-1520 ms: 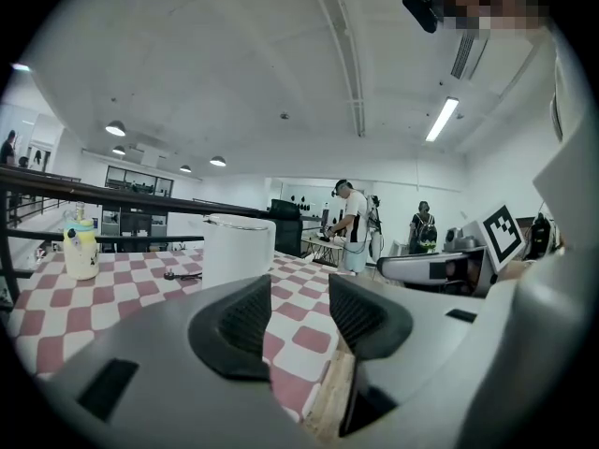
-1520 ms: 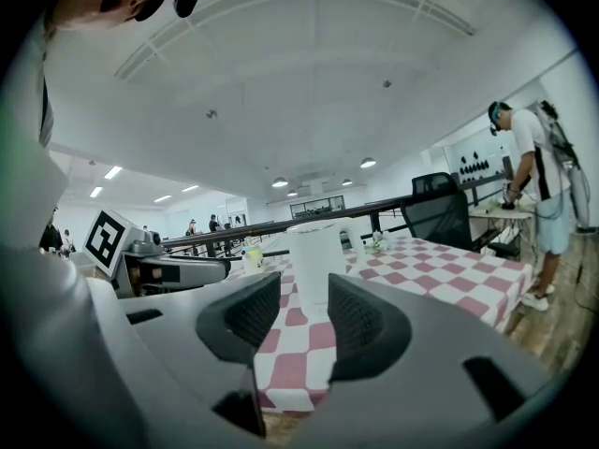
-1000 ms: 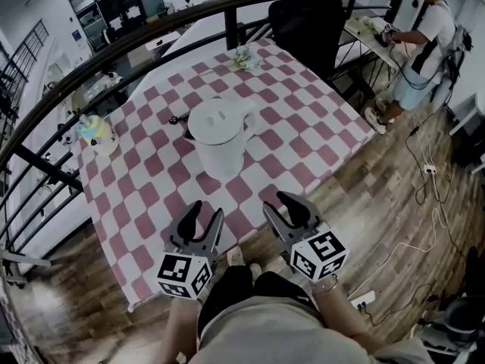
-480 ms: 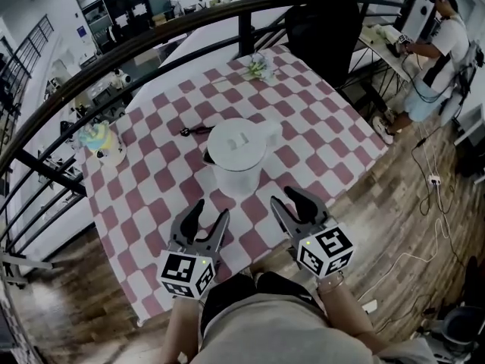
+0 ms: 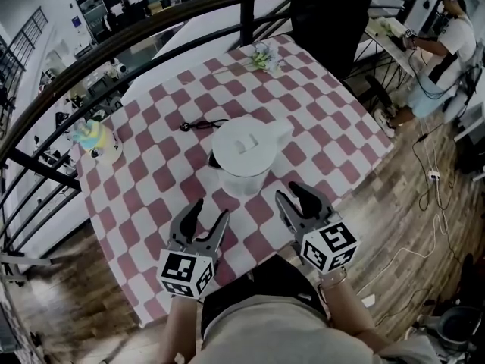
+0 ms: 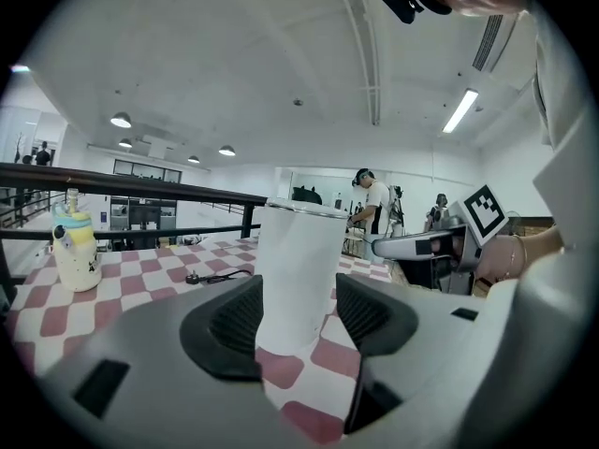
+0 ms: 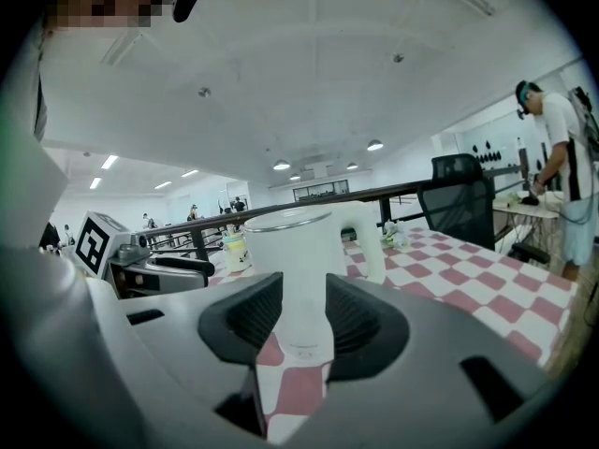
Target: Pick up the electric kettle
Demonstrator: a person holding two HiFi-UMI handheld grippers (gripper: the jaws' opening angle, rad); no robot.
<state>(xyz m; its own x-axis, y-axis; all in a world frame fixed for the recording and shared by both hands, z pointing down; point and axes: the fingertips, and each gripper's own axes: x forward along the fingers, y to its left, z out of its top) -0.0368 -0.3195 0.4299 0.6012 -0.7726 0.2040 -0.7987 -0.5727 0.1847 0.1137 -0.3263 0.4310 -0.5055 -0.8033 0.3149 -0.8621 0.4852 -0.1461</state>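
Note:
The white electric kettle (image 5: 242, 154) stands upright on the pink-and-white checked table (image 5: 151, 188), its handle turned to the far right. My left gripper (image 5: 209, 214) hovers just short of it at the near left. Its jaws have just been opening, and nothing is between them. My right gripper (image 5: 301, 198) hangs at the near right, jaws just closing a little but still apart and empty. The left gripper view has the kettle (image 6: 299, 269) straight ahead beyond the left gripper (image 6: 299, 318). Seen from the right gripper (image 7: 304, 321), the kettle (image 7: 299, 251) fills the gap, its handle on the right.
A black cord with a plug (image 5: 203, 123) lies behind the kettle. A yellow and blue bottle (image 5: 95, 136) stands at the table's left edge, a small bunch of flowers (image 5: 261, 55) at the far edge. A black railing (image 5: 151, 25) and chair (image 5: 333, 14) stand beyond; a person (image 5: 447, 29) works at right.
Both grippers have moved forward over the table edge toward the kettle, which now sits just ahead of their tips. The left jaws stand a little wider than before.

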